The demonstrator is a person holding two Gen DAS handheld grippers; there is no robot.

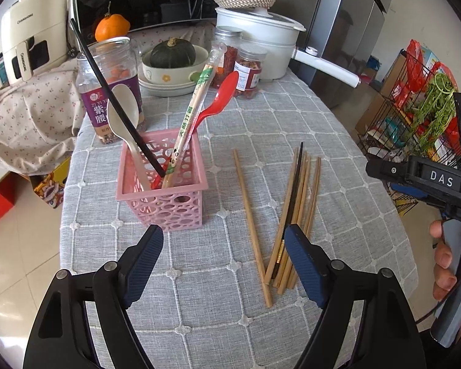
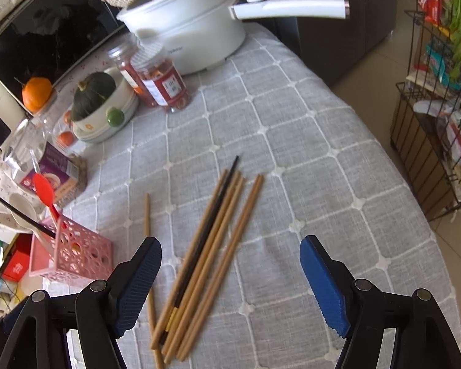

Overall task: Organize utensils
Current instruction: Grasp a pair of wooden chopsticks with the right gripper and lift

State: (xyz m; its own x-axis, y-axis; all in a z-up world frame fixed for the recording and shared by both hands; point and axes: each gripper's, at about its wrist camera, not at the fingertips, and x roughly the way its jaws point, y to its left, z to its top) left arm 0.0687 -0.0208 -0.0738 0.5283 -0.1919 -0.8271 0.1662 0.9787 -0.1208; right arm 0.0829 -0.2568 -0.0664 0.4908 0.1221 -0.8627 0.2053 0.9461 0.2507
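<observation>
Grey quilted tablecloth (image 1: pixel 338 123) carries a pink basket (image 1: pixel 163 190). Loose chopsticks (image 1: pixel 295 215) lie right of it. Left gripper (image 1: pixel 224 264) and right gripper (image 2: pixel 230 279) both gape wide, empty.

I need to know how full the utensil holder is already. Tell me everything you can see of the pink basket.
The pink basket is a small square plastic holder with round holes through its walls and a flat rim. It stands upright on the grey quilted tablecloth, left of the loose chopsticks and apart from them. Leaning inside are a white spoon, a red spoon, a black chopstick and wrapped chopsticks. Neither gripper touches it.
</observation>
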